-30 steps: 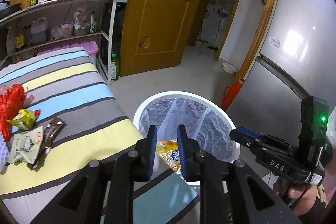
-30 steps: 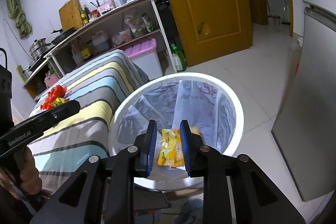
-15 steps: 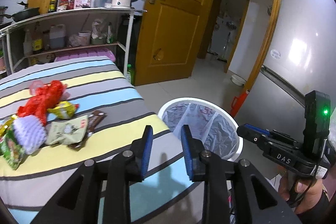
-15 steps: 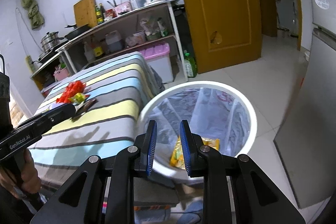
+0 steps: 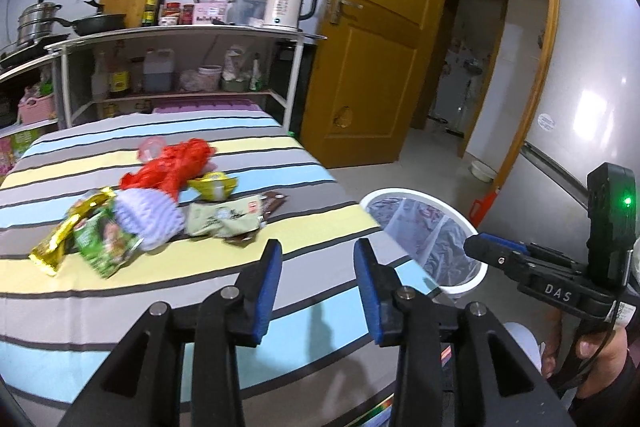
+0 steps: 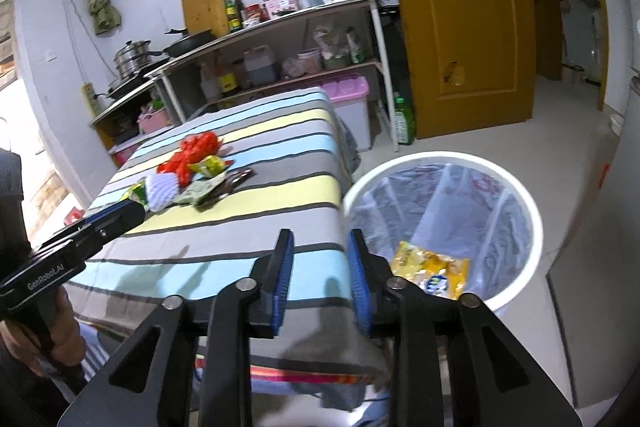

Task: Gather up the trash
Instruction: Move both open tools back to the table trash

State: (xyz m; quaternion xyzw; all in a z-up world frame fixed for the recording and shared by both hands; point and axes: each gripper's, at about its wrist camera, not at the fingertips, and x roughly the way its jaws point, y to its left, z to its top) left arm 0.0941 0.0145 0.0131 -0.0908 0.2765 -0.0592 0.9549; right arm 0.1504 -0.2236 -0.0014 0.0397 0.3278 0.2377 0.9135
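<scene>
A heap of trash lies on the striped table (image 5: pixel 120 303): a red net bag (image 5: pixel 172 167), a lilac foam sleeve (image 5: pixel 150 217), green wrappers (image 5: pixel 104 239), a pale green packet (image 5: pixel 222 219), a yellow packet (image 5: pixel 214 185) and a brown wrapper (image 5: pixel 272 205). My left gripper (image 5: pixel 316 287) hangs over the table's near part, short of the heap, jaws opening with nothing between them. My right gripper (image 6: pixel 320 279) is over the table's corner beside the white bin (image 6: pixel 440 163), jaws opening and empty. Yellow snack bags (image 6: pixel 430 267) lie inside the bin.
A white shelf unit (image 5: pixel 180 39) with a kettle, pans, bottles and jars stands behind the table. A brown door (image 5: pixel 376 39) is open at the right of it, with a grey fridge (image 5: pixel 592 67) beyond the bin. A pink-lidded box (image 6: pixel 348 91) sits under the shelf.
Both grippers have swung left from over the bin toward the table. The yellow snack bags they held now lie in the bin, and both pairs of jaws stand wider.
</scene>
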